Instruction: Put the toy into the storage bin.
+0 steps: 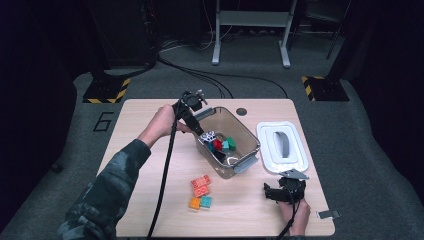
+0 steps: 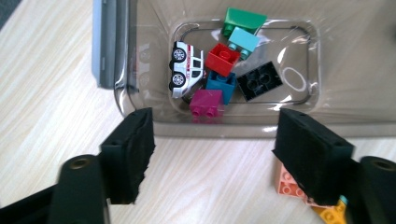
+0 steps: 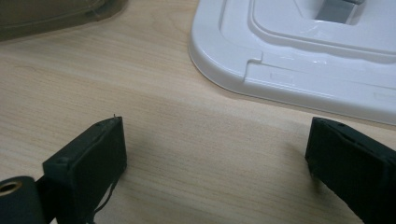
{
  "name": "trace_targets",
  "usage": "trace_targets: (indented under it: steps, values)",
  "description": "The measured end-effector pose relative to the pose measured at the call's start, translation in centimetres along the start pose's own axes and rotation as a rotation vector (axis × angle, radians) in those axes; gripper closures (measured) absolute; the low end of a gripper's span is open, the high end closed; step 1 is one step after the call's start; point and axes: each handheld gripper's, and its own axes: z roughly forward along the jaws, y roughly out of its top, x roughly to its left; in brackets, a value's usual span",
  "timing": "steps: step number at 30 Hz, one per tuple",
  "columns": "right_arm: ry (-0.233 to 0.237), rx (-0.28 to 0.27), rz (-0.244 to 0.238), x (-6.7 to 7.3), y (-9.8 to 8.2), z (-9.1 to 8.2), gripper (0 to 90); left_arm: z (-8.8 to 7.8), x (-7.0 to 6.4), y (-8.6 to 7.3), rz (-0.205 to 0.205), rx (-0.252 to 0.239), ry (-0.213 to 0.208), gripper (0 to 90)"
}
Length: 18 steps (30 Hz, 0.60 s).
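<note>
A clear plastic bin stands mid-table and holds a white toy car plus red, blue, magenta, black, teal and green bricks. My left gripper hangs over the bin's near-left rim. In the left gripper view that gripper is open with nothing between its jaws. My right gripper rests low near the table's front right. In the right gripper view it is open over bare wood, just short of the white lid.
The white lid lies right of the bin. Loose bricks sit on the table in front of the bin: a salmon one, an orange one and a teal one. A small grey clip lies at the front right corner.
</note>
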Motion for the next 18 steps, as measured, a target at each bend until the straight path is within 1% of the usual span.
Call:
trace_targets:
  steps: [4,5,9,10,12,13,15,17,18]
  values:
    - [0.000,0.000,0.000,0.0,0.0,0.0,4.3,-1.2,-0.3,-1.7,-0.002,-0.052,0.007,21.7]
    - [0.000,0.000,-0.001,0.0,0.0,0.0,4.3,-1.6,-0.4,-2.6,-0.005,-0.077,0.008,20.2]
    - [0.000,-0.001,0.000,0.0,0.0,0.0,4.4,-1.9,-1.1,-4.8,-0.011,-0.139,0.009,15.3]
    - [0.000,-0.001,0.000,0.0,0.0,0.0,4.4,-2.0,-1.2,-5.3,-0.008,-0.148,0.005,15.3]
    - [0.000,-0.001,0.000,0.0,0.0,0.0,4.4,-1.9,-1.5,-6.6,-0.011,-0.178,0.006,14.8]
    - [0.000,-0.001,0.001,0.0,0.0,0.0,4.5,-1.8,-1.7,-7.5,-0.015,-0.194,-0.001,14.5]
    - [-0.001,-0.001,-0.001,0.0,0.0,0.0,4.6,-1.5,-1.9,-8.4,-0.017,-0.208,0.002,13.2]
    - [-0.001,0.000,-0.003,0.0,0.0,0.0,4.6,-1.0,-2.2,-9.8,-0.034,-0.235,-0.003,11.7]
    - [-0.001,0.000,-0.002,0.0,0.0,0.0,4.7,-0.8,-2.3,-10.2,-0.036,-0.236,0.000,11.7]
